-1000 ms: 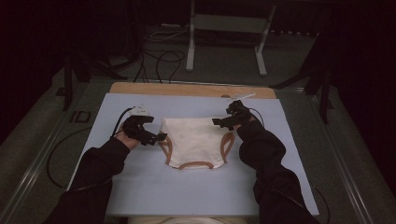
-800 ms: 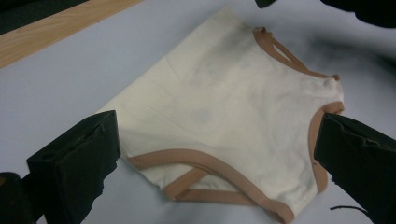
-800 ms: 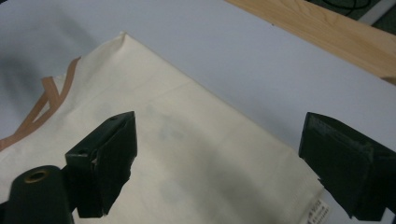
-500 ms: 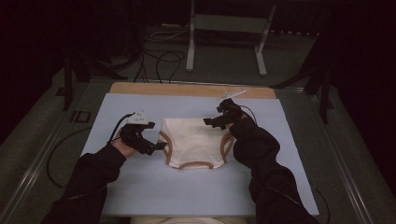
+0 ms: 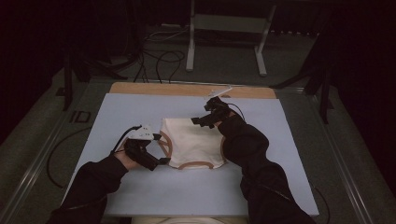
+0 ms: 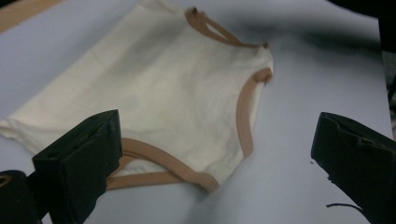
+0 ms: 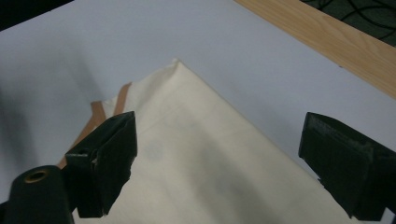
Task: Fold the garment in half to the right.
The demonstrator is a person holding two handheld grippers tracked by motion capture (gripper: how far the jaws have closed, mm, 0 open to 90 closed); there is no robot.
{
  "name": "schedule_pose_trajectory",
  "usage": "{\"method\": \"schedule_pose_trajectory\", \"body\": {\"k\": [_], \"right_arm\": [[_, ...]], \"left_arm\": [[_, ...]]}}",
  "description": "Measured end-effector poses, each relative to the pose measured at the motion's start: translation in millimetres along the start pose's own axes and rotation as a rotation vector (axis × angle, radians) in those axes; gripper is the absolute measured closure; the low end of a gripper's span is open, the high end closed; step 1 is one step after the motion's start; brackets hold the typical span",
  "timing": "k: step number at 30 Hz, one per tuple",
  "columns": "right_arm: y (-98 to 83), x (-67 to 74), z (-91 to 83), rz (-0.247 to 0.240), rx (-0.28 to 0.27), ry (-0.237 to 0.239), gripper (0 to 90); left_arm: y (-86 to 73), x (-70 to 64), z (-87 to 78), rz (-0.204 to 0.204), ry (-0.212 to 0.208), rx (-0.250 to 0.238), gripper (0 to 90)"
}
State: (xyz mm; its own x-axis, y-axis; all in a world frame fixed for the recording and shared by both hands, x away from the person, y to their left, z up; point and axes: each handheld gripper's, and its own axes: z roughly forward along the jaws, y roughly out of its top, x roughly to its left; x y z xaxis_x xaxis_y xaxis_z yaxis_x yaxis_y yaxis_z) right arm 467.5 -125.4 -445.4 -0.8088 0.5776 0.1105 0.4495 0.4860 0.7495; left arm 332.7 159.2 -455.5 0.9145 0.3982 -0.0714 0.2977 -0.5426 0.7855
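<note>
Darkness is surrounding the pale blue table, where a cream garment is lying flat mid-table. Left gripper, jaws spread, is sitting nearest, the cloth at its two o'clock; right gripper, also spread, is hovering over the far edge.

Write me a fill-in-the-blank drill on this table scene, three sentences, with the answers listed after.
1. The cream garment is edged with trim of a ____ colour.
2. The garment lies flat on a pale blue ____.
3. The left gripper and the right gripper both have their jaws ____, gripping nothing.

Missing words: tan; mat; open
</note>
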Motion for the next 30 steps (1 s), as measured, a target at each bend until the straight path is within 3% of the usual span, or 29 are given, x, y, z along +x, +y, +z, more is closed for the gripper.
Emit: {"method": "schedule_pose_trajectory", "body": {"k": [10,16,23,27,30], "right_arm": [[10.9,17.8,23.2,-0.029,0.013,0.038,11.8],[11.9,25.4,35.8,-0.036,0.023,0.061,12.0],[10.3,35.2,49.0,-0.040,0.042,0.086,12.0],[8.6,37.2,52.9,-0.045,0.049,0.093,12.0],[8.5,38.0,54.1,-0.045,0.053,0.097,12.0]], "left_arm": [[-13.5,-10.4,22.4,0.068,-0.037,0.065,7.7],[-19.5,-11.6,36.1,0.082,-0.024,0.099,10.0],[-28.5,-10.3,51.9,0.120,-0.003,0.184,16.4],[-32.7,-8.2,58.8,0.129,0.002,0.203,24.1],[-33.9,-3.8,59.9,0.120,0.001,0.187,30.1]]}}
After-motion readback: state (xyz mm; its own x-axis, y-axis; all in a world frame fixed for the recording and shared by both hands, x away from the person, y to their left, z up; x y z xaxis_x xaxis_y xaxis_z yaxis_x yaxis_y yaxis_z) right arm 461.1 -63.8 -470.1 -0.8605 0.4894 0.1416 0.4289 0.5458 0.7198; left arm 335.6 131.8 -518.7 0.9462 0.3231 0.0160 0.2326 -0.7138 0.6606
